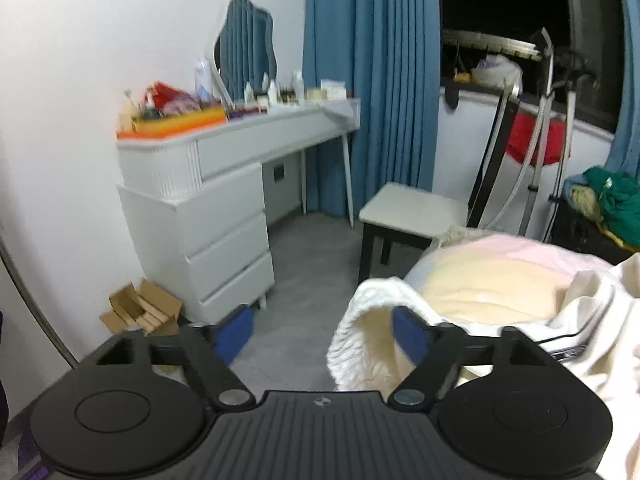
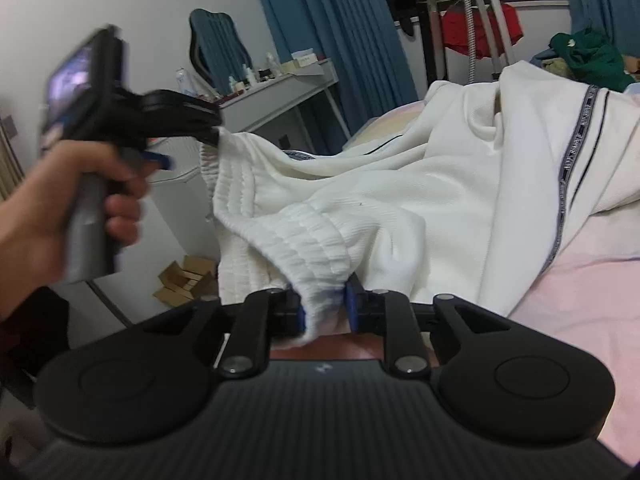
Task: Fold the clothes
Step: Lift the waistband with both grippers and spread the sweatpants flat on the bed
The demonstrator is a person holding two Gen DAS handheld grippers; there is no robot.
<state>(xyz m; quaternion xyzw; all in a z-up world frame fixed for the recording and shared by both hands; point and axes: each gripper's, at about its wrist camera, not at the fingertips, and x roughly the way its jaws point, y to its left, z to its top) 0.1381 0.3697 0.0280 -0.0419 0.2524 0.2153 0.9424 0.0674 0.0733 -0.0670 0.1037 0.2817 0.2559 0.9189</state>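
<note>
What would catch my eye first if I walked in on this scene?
Most striking is the white garment with a ribbed waistband, stretched over the pink bed. The right tool pinches the waistband at the bottom of its view. The left tool, held in a hand, meets the waistband's upper edge. Behind them hang blue curtains beside a cluttered white dresser.

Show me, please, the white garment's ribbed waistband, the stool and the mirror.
ribbed waistband (image 2: pixel 316 240), right wrist view, middle of ribbing.
stool (image 1: pixel 412 210), left wrist view, seat top.
mirror (image 1: pixel 246 46), left wrist view, glass centre.
</note>
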